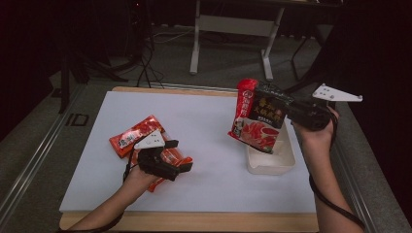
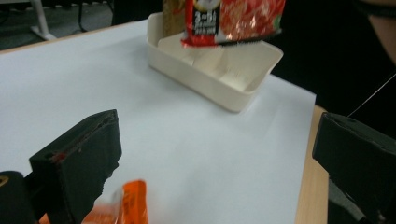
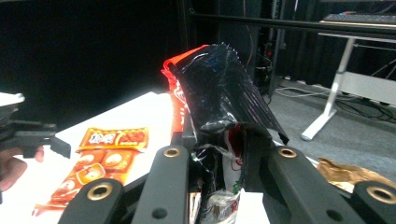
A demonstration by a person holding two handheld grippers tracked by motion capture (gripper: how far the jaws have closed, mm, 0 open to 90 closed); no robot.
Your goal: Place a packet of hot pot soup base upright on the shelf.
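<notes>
**Red pouch held over the tray, orange packets lying loose on the counter**

The right gripper (image 1: 286,109) has its fingers clamped on the top edge of a red and black food pouch (image 1: 257,119), which hangs upright in the air just above a cream plastic tray (image 1: 286,160) at the right side of the counter (image 1: 204,121). In the left gripper view the pouch's lower edge sits over the tray's open top, not resting on its floor as far as can be seen. In the right gripper view the crumpled dark top of the pouch rises between the two black fingers.

The left gripper (image 1: 177,155) hovers low over the left half of the counter with its fingers spread wide and nothing between them. Orange snack packets (image 1: 138,136) lie flat right under and beside it; one orange corner shows between the fingers in the left gripper view.

Nothing stands between the packets and the tray, only bare white sheet. The sheet covers a wooden top whose edge shows at the near side. Beyond lie grey carpet, loose cables and the white legs of another desk (image 1: 233,29) in a dark room.
</notes>
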